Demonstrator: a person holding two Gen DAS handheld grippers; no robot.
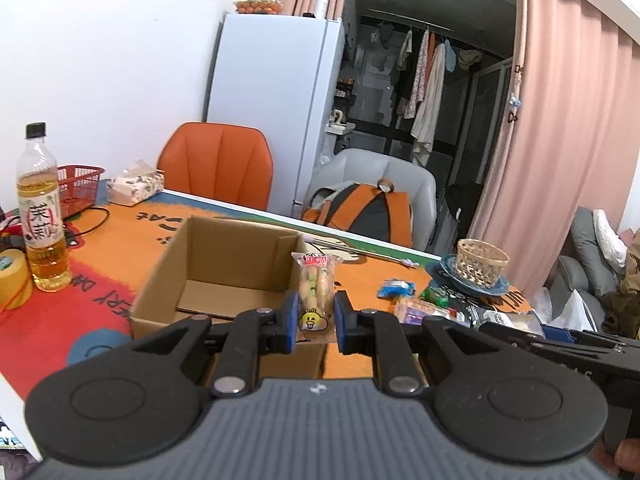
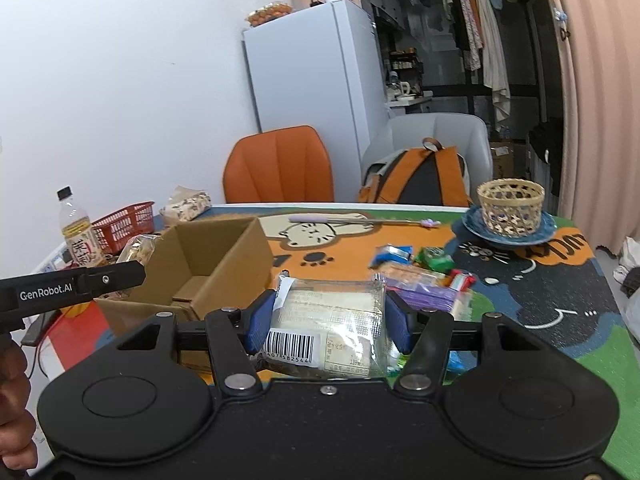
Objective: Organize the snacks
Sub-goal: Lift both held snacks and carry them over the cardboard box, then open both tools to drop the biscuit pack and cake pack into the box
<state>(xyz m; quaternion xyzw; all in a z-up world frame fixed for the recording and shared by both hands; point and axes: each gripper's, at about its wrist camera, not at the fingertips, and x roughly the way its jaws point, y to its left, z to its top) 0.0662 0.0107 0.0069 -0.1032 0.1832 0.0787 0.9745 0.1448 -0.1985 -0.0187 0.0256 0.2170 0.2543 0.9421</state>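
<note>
My left gripper [image 1: 315, 312] is shut on a long clear snack pack with a yellow chick print [image 1: 316, 292], held just right of the open cardboard box [image 1: 216, 276]. The box looks empty inside. My right gripper [image 2: 329, 320] is shut on a flat clear-wrapped snack with a barcode [image 2: 332, 320], held to the right of the box [image 2: 200, 268]. Several loose snack packs [image 2: 416, 276] lie on the mat beyond it; they also show in the left wrist view [image 1: 416, 300]. The left gripper's arm [image 2: 72, 288] reaches in from the left of the right wrist view.
A tea bottle [image 1: 40, 216], yellow tape roll [image 1: 12, 280], red basket [image 1: 78, 188] and tissue pack [image 1: 134, 186] stand left of the box. A woven basket on a blue plate [image 2: 510, 210] sits at the far right. Orange chair [image 2: 278, 168] and grey chair with backpack [image 2: 424, 176] stand behind the table.
</note>
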